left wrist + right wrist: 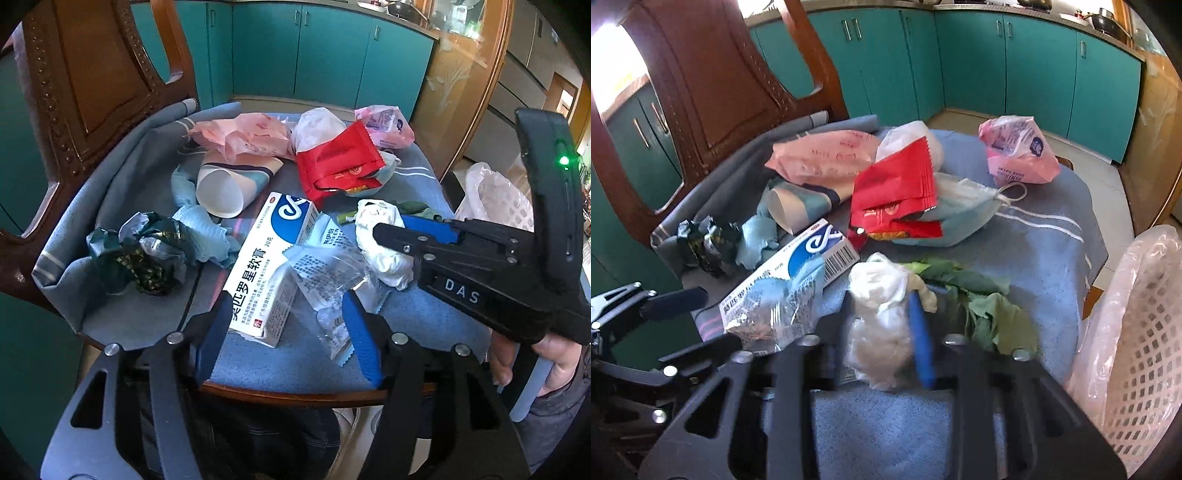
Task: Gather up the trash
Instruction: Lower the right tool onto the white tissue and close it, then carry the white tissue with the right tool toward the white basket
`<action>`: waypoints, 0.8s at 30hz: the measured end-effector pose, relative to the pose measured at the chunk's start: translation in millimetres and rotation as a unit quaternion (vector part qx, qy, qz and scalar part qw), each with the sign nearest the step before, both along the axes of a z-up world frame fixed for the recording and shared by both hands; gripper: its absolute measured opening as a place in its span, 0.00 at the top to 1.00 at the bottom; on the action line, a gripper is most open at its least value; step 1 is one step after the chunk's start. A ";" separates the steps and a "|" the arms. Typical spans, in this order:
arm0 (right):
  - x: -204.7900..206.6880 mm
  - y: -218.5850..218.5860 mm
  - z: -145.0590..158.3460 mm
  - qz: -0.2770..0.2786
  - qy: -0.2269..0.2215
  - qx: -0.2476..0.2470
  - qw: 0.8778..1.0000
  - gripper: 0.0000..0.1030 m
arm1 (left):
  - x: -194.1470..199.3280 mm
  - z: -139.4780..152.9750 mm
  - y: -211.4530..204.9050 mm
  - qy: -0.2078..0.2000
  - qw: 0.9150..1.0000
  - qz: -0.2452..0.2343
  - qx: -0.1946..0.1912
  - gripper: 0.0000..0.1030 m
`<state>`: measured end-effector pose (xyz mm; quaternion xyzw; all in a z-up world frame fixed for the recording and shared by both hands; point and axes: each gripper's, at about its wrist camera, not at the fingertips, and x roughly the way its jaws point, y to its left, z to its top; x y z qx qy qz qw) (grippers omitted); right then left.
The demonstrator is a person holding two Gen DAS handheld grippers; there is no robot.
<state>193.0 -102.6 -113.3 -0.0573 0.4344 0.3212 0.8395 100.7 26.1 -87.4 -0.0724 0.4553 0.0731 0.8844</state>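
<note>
One crumpled white wad (882, 325) of plastic or tissue sat between the pads of the right tool (882, 328), whose jaws stood narrow and pinched on it at the near edge of the towel-covered table (1045, 243). It looked as though the pick-up step was in hand. Just left of it lay a clear wrapper (325, 280) and a white ointment box (273, 254), both framed by the left tool (291, 339), whose jaws stood about half wide with nothing pressed between them. Green leaves (979, 295) lay just right of the wad. Farther back were a red packet (897, 192), a face mask (964, 214), a paper cup (225, 188) and pink bags (1015, 151). To my eye the next move called for carrying the wad right to the lined white basket (1137, 332) beside the table, without snagging the leaves.
</note>
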 end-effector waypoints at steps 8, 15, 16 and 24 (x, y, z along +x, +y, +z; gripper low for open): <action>-3.8 -26.1 26.6 -0.022 -0.035 0.034 0.999 0.91 | 4.8 -0.5 -19.4 -0.002 1.000 -0.017 0.008 0.37; 1.7 -33.4 21.0 -0.039 -0.026 0.027 0.999 0.91 | 13.6 -3.4 -44.2 0.000 0.999 -0.042 0.035 0.39; 1.7 -34.7 22.9 -0.042 -0.028 0.029 0.998 0.91 | 14.9 -4.3 -47.7 0.001 0.998 -0.046 0.042 0.44; 6.1 -45.5 27.4 -0.057 -0.022 0.044 0.997 0.91 | 19.0 -12.7 -60.0 0.009 0.996 -0.062 0.068 0.51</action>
